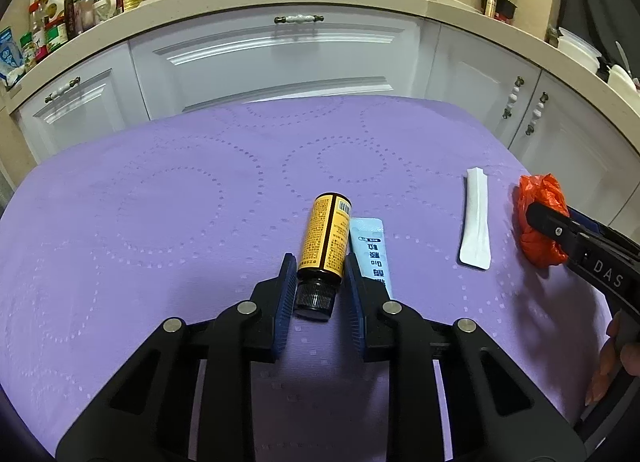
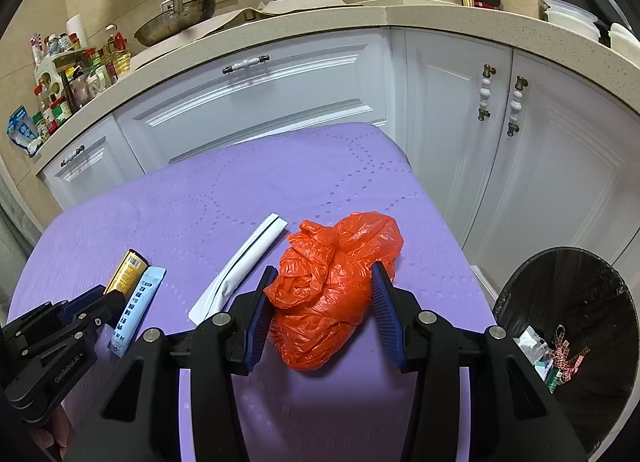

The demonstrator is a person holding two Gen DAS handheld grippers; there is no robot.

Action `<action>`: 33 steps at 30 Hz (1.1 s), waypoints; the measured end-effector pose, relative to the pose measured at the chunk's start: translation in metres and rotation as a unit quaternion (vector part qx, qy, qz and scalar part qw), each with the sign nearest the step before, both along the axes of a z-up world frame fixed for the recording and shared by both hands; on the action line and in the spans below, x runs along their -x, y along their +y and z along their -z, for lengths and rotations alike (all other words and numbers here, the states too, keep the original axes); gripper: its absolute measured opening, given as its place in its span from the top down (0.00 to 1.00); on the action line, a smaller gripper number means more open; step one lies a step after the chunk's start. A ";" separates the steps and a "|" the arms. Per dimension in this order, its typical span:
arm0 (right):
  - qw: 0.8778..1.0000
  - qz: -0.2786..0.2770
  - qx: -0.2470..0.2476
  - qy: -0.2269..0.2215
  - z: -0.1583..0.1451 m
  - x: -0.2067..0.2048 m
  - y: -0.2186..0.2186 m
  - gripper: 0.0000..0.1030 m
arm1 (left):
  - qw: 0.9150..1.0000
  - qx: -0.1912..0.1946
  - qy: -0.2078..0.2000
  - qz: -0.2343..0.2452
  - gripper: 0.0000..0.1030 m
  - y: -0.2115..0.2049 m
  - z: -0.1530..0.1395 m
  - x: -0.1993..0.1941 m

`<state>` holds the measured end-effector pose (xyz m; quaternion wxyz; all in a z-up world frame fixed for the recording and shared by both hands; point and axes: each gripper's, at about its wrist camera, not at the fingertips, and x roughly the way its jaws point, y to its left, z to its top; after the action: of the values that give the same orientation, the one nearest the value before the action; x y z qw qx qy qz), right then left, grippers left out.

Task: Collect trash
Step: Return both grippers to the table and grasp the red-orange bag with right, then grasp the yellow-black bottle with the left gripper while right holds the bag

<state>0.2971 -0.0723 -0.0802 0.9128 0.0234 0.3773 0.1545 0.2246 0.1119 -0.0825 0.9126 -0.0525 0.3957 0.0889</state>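
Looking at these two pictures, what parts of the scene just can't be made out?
- Bin: right wrist view, cut off by the picture's edge; its contents too small to tell.
- Blue sachet: left wrist view, near end hidden behind the left gripper.
- Orange bag: same view, partly covered by the right gripper.

purple tablecloth [image 1: 160, 190] with dotted circle patterns, bright orange plastic bag [image 2: 332, 286], yellow-label bottle [image 1: 325, 236] with black cap, pale blue sachet [image 1: 370, 250], white wrapper [image 1: 475, 218], black bin [image 2: 576, 302].

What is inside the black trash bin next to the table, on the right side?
The trash bin has a black liner. Near its front edge lie a red-and-white checked ribbon and some white and green scraps. The deeper part is dark, so anything there cannot be seen.
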 end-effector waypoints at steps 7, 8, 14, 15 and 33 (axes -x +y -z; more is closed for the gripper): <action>1.000 0.000 0.000 -0.009 -0.003 0.008 -0.002 0.54 | 1.000 -0.006 -0.025 -0.008 0.77 0.000 -0.012 0.010; 1.000 0.000 -0.001 -0.012 -0.004 0.010 -0.002 0.54 | 0.999 -0.004 -0.030 -0.010 0.77 0.001 -0.015 0.012; 1.000 0.000 -0.004 -0.022 -0.011 0.022 -0.005 0.55 | 0.999 -0.003 -0.051 -0.015 0.77 0.004 -0.031 0.025; 1.000 0.000 -0.005 -0.025 -0.013 0.024 -0.005 0.55 | 0.998 -0.003 -0.053 -0.016 0.77 0.004 -0.032 0.027; 0.996 -0.004 -0.019 -0.083 -0.054 0.083 -0.026 0.55 | 0.995 0.004 -0.097 -0.010 0.77 -0.013 -0.069 0.078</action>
<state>0.2136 -0.0987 -0.0260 0.9396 0.0266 0.2974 0.1673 0.1466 0.0993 -0.0133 0.9457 -0.0681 0.3046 0.0910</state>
